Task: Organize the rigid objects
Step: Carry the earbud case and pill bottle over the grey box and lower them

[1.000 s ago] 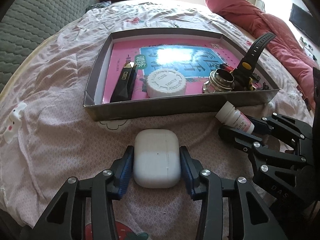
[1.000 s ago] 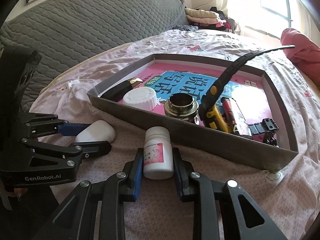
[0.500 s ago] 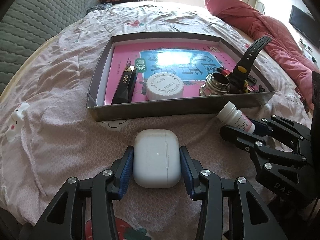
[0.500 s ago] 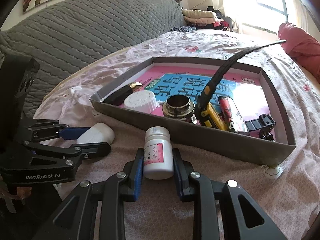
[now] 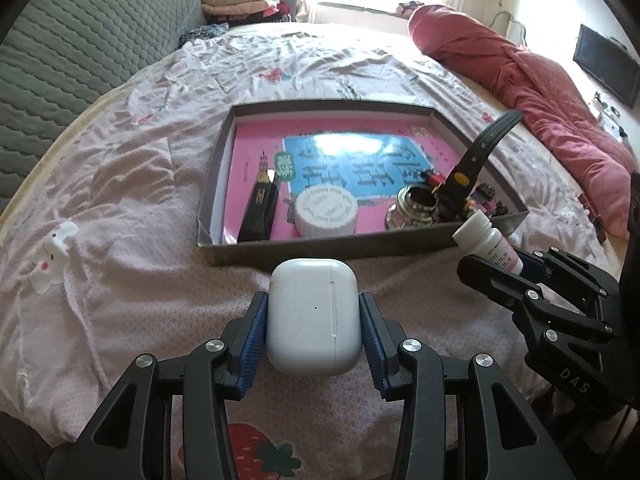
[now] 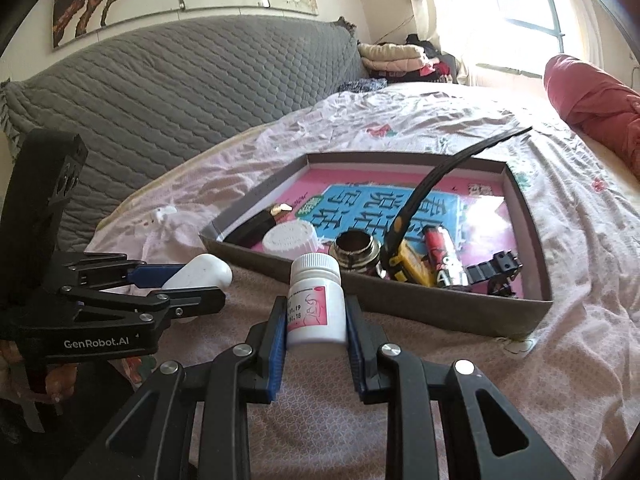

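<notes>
Two loads are now airborne: over the last second the left gripper [image 5: 313, 322], jaws clamped on the white earbud case [image 5: 313, 316], and the right gripper [image 6: 316, 320], jaws clamped on the white pill bottle [image 6: 315, 300], have both risen off the pink bedsheet [image 5: 120, 184] toward the shallow grey box [image 5: 332, 250], so the drop-in looks next. The case is smooth, rounded and lid-seamed; the upright bottle wears a pink label, both just short of the box's near wall.

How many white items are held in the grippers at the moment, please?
2: an earbud case in the left gripper, and a pill bottle in the right gripper.
</notes>
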The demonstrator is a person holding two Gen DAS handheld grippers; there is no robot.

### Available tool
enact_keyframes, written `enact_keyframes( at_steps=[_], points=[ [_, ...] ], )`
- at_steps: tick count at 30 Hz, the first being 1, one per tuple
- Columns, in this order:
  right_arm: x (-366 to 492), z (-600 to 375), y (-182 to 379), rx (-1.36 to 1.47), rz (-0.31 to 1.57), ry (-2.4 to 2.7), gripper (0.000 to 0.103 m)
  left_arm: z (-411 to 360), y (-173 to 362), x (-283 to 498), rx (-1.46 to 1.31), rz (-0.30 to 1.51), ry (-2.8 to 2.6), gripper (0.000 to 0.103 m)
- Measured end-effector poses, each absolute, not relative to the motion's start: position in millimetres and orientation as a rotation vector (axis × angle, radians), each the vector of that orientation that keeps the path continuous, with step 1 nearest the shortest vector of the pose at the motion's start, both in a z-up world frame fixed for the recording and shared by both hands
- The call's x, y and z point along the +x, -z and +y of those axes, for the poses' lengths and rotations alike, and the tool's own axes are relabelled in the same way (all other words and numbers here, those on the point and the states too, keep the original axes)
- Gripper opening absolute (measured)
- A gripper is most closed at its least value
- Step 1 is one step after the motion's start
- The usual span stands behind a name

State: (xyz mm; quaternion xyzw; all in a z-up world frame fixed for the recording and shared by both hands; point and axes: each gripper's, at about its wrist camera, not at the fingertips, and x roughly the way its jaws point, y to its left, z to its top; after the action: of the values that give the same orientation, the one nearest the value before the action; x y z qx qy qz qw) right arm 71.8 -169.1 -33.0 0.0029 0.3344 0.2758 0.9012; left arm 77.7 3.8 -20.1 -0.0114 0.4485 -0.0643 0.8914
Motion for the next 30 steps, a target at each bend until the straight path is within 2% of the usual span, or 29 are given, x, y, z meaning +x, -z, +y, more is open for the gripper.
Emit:
enact_keyframes(
  at_steps=[12,30],
  points=[
    [66,-210,4,0.102,0.545,-0.423,0.027,18,-20,91,-0.061,0.836,0.100,0.046],
    [94,-246,8,0.110,0.519,-0.235,0.027,30,-4,144,-0.077,0.830,0.037,0.046]
  ],
)
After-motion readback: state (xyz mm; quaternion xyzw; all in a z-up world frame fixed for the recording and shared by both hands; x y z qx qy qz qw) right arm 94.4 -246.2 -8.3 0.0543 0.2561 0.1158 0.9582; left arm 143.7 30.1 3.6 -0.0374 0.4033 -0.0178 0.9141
